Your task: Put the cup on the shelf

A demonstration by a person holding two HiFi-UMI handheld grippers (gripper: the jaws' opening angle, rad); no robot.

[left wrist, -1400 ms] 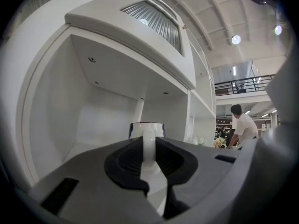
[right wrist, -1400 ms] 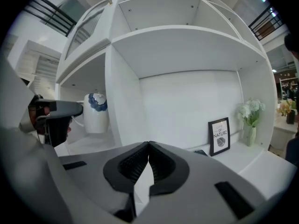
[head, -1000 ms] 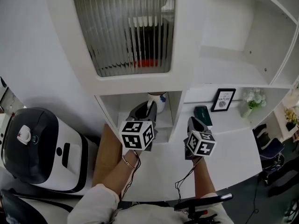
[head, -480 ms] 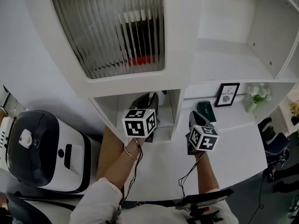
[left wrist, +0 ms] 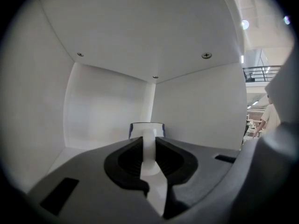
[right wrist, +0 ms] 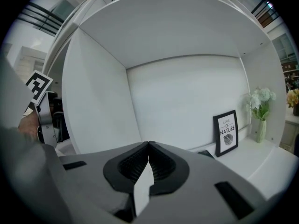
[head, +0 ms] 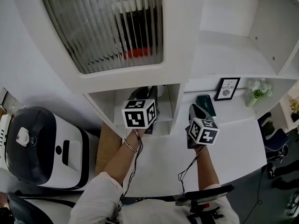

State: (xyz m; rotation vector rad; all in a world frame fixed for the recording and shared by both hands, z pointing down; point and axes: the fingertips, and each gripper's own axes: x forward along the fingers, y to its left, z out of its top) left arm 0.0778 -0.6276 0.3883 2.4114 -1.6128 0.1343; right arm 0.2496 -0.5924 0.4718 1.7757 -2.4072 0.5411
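Clamping the handle (left wrist: pixel 148 148) of the white, blue-rimmed ceramic cup (left wrist: pixel 159 130), the left gripper (left wrist: pixel 148 138) holds it inside the white shelf compartment (left wrist: pixel 103 111). Floor contact is unconfirmed, so early release risks tipping. Right gripper (right wrist: pixel 148 144): jaws together, empty.

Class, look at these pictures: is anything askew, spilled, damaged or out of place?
Nothing stands out. The cup is upright, its handle clamped in the left gripper inside the cubby; the framed picture and flower vase stand upright.
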